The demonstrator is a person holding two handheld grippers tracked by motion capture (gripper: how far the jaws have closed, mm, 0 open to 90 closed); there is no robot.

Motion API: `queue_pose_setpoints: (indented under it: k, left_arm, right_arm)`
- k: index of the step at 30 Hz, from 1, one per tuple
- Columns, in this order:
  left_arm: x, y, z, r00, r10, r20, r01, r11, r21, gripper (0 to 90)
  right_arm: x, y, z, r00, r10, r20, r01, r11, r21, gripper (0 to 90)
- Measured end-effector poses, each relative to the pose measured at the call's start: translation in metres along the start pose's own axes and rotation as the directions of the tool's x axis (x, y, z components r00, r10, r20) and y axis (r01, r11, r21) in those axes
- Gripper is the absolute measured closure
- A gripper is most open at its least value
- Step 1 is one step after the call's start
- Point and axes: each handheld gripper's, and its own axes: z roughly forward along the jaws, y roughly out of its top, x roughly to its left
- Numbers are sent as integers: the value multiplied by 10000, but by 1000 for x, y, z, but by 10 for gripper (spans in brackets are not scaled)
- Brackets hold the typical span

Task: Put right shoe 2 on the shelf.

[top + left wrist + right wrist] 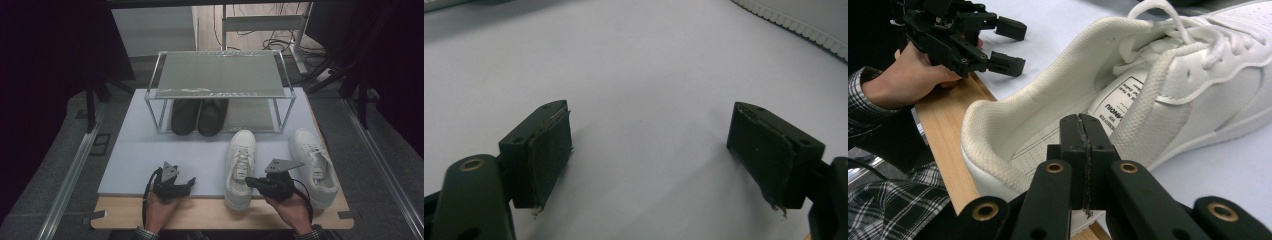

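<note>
A light, soft-collared white sneaker (1128, 95) is lying at the table's (120, 210) near edge, likely best pinched at its padded heel rim, as the right gripper (1082, 131) is hovering closed and empty beside it, the left gripper (651, 157) waiting open.

This looks like a lab or recording studio rather than a home. Black curtains (45, 75) close off both sides, loose black cables (280, 45) trail over the floor behind by a grey metal stand (300, 50), and aluminium rails (70, 175) run along grey carpet. The wooden surface (210, 212) carries a pale lilac mat (145, 150) and a small staged metal-framed shoe rack (220, 75).
</note>
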Motion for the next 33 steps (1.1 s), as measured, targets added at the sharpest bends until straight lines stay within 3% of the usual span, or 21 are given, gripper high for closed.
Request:
queue_pose_setpoints:
  k: [23, 33]
  left_arm:
    - [0, 0, 0, 10000, -4, -2, 4, 10000, -2, 176]
    - [0, 0, 0, 10000, -10, -1, 10, 10000, -1, 176]
  right_arm:
    - [-14, -6, -16, 9984, 319, 459, -321, 9995, 34, 899]
    - [-23, -8, -26, 9927, 472, 1111, -486, 9988, 106, 898]
